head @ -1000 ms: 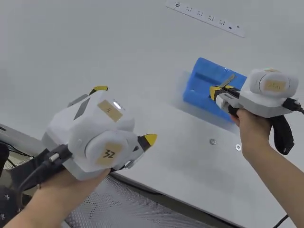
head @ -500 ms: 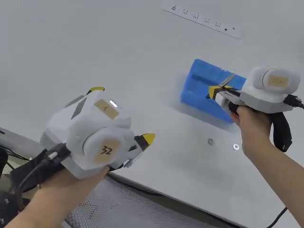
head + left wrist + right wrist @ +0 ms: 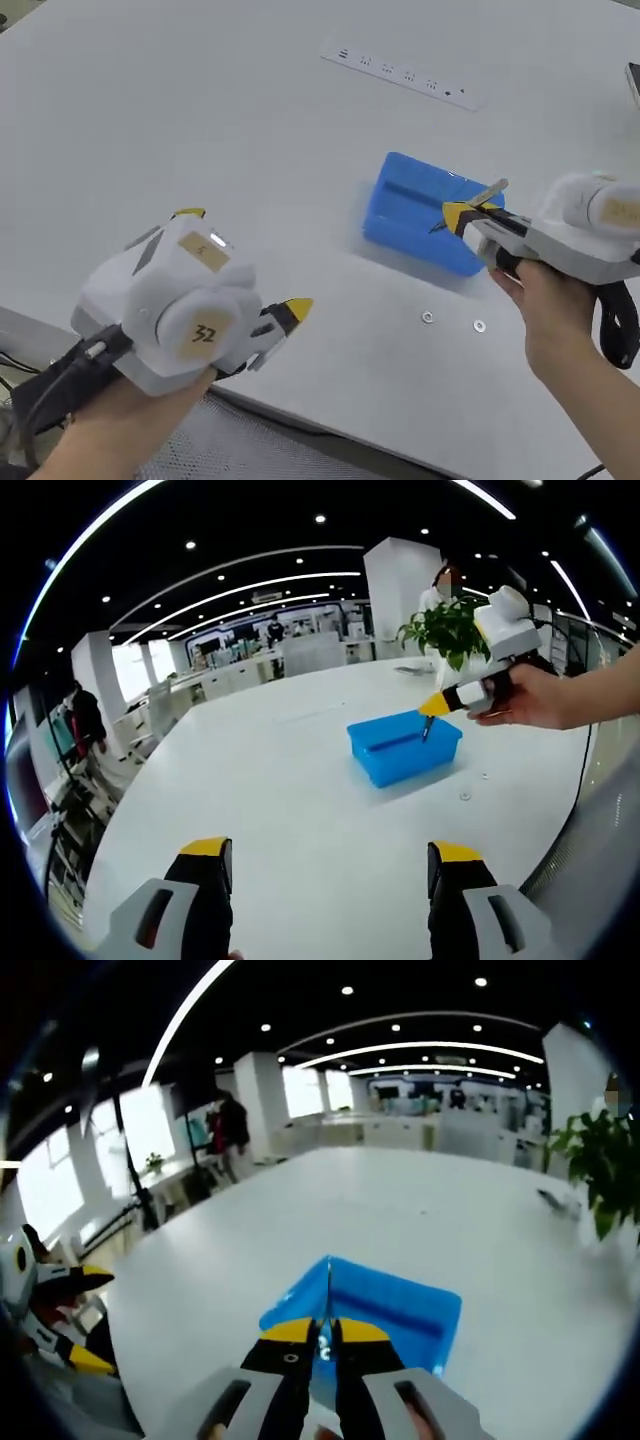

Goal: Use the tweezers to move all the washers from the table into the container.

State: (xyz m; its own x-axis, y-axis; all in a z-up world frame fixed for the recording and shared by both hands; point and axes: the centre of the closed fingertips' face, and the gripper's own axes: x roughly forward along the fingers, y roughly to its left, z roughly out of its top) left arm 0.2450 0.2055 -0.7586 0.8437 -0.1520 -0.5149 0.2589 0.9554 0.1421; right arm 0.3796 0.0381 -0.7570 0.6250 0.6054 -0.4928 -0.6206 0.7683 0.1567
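Hanging well off to the left of the container (image 3: 415,205), out past the table's (image 3: 150,120) near edge, the left gripper (image 3: 243,259) had its jaws spread wide with nothing between them. It was the farther of the two grippers from the container and seemed to have no part in the step at hand.

Beyond the container, on its far side, lay a power strip (image 3: 400,72). The container itself sat flat on the table, open side up.

Over the container's right end hung the tweezers (image 3: 470,205), pinched between the narrow, closed jaws of the right gripper (image 3: 458,217), which a hand (image 3: 545,305) held just right of the container. Their long axis ran on from the jaws, with the tip slanting down and left over the container's inside. Whether a washer sat in the tip was too small to tell.

Two washers (image 3: 428,318) lay flat on the table on the container's near side, close together and a little apart from its wall. They lay below the tweezers and back toward the person. By my reading, the next pick called for drawing the right gripper back over the near wall and dipping the tip down.
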